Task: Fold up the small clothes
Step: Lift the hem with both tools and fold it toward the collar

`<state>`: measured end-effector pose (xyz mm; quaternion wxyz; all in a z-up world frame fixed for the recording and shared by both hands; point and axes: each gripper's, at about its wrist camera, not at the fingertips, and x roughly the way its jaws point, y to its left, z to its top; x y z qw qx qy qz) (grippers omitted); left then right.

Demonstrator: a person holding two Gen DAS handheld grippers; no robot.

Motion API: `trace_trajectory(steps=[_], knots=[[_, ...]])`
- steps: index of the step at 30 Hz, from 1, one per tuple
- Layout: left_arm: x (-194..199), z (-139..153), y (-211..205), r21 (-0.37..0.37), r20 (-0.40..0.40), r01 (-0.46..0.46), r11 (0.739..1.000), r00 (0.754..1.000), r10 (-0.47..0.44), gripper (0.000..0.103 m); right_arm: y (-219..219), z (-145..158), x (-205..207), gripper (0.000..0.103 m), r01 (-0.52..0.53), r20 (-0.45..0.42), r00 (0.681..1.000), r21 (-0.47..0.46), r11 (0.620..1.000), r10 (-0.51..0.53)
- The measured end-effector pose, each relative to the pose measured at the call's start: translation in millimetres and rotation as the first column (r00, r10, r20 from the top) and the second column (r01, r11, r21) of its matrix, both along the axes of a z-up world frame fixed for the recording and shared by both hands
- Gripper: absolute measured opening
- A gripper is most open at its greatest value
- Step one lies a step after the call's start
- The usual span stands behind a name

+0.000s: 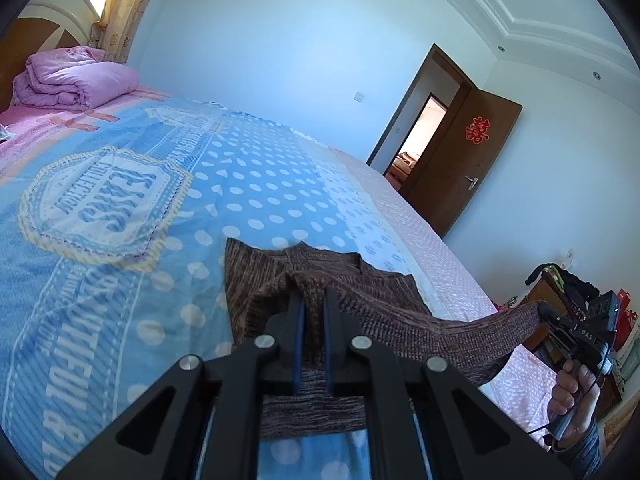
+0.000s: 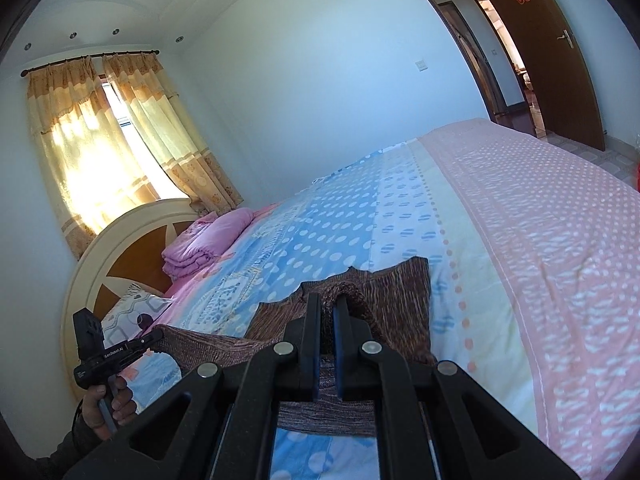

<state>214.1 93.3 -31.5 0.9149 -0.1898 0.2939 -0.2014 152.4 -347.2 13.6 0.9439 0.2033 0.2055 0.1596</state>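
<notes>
Here each hand-held gripper, left [image 1: 314,300] and right [image 2: 327,306], pinches the brown knit garment [image 1: 372,280].

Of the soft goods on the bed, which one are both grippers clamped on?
The brown knit garment, stretched between left gripper and right gripper; the folded pink quilt lies untouched by the headboard.

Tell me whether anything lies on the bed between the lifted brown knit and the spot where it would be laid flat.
Nothing visible does. Both the left gripper and right gripper are shut on the brown knit garment, and the blue dotted bedspread beyond it is bare. The folded pink quilt sits far off by the headboard.
</notes>
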Motion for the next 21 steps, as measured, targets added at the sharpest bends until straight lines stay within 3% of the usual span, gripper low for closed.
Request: trace_trajectory(steps=[10, 14, 21], knots=[[66.0, -30.0, -7.8, 0.031, -0.051, -0.035, 0.999, 0.998, 0.037, 0.008, -6.1, -18.2, 80.9, 0.005, 0.042, -0.079, 0.996, -0.032, 0.999, -0.044], [89.1, -50.0, -15.9, 0.054, -0.094, -0.021, 0.998, 0.995, 0.026, 0.008, -11.1, -43.9, 119.5, 0.005, 0.055, -0.150, 0.987, -0.036, 0.998, -0.060], [123.9, -79.7, -32.5, 0.173, -0.157, -0.011, 0.985, 0.987, 0.038, 0.011, -14.9, -94.2, 173.1, 0.005, 0.064, -0.284, 0.955, -0.068, 0.996, -0.080]])
